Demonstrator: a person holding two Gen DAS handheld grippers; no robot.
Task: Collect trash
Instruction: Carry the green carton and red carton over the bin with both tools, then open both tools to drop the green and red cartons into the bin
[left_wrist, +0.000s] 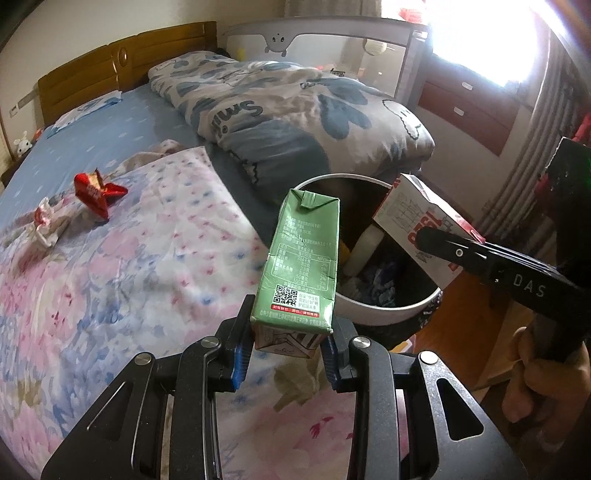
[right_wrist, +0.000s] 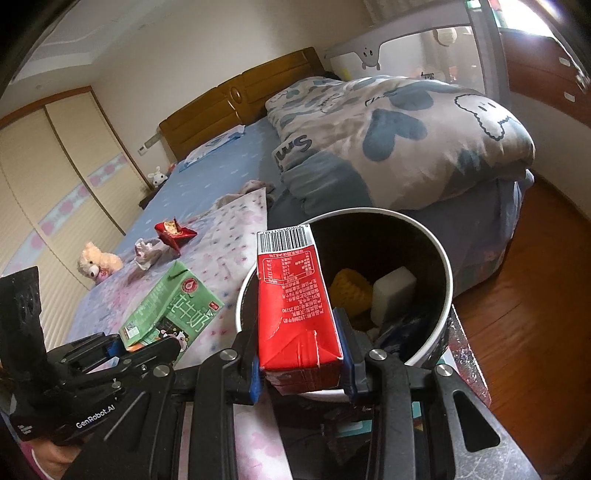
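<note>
A: Starting with the left wrist view. Left gripper (left_wrist: 286, 345) clamped on the base of the green carton (left_wrist: 301, 258), blue pads (left_wrist: 238, 360) pressing opposite side walls. Carton held upright, top tipped toward the white-rimmed bin (left_wrist: 391, 314), just short of its near rim. Red-and-white carton (left_wrist: 421, 229) seen at right, poised over the bin mouth in the right gripper (left_wrist: 443, 240). Still on the bedspread (left_wrist: 147, 258): red wrapper (left_wrist: 98, 192) and crumpled paper (left_wrist: 48, 225), well apart from the bin.

B: Handling notes for the green carton?

A: Judged light and likely empty; thin card walls, slightly dented, prone to crushing. Hold low, across the flat sides near the folded base, where stiffest. Coated surface possibly slick; moderate squeeze only.

B: Right wrist view?

A: Right gripper (right_wrist: 301, 373) closed on the lower end of the red-and-white carton (right_wrist: 291, 299), barcode end uppermost, body overlapping the bin (right_wrist: 448, 291) rim and opening. Inside the bin: yellow piece (right_wrist: 351, 291) and white block (right_wrist: 393, 291). Green carton (right_wrist: 173, 310) visible at left in the left gripper (right_wrist: 122, 347), over the bedspread beside the bin.

B: Release hazard?

A: Possible snag of the carton base on the rim; clearance past the edge advised before opening.
</note>
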